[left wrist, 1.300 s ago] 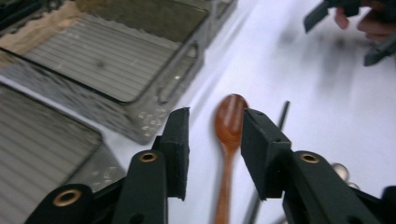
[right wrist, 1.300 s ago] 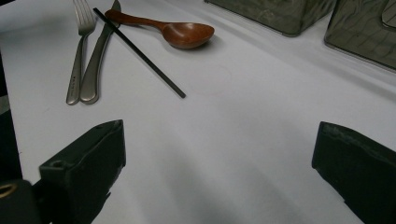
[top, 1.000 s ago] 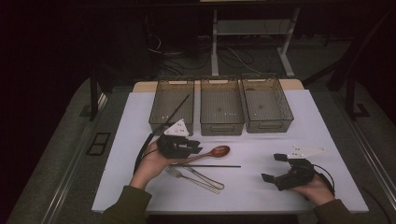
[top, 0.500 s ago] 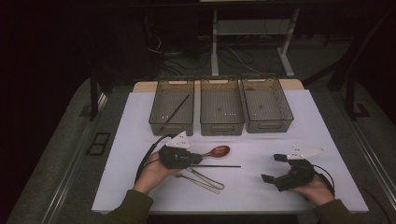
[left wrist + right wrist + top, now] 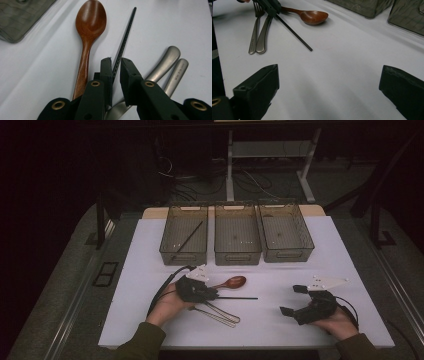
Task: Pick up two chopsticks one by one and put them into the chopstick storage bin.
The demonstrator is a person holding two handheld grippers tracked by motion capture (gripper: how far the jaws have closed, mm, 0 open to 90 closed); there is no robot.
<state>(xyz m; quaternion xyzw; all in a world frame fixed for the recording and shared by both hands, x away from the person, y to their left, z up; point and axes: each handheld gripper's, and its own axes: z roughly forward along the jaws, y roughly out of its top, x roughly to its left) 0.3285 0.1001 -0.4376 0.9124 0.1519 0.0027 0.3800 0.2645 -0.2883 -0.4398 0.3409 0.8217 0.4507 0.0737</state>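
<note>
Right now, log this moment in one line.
left hand-held gripper: closing around black chopstick | right hand-held gripper: open, idle | wooden spoon: on table

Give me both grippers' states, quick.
Left gripper: jaws just been closing, nearly shut around the black chopstick; firm pinch cannot be told.
Right gripper: open, holding nothing.

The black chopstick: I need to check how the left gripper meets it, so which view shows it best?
The left gripper view: the black chopstick runs up close between the left gripper's nearly shut jaws. The high view gives a thin line beside the wooden spoon. The right gripper view shows it slanting farther off.
</note>
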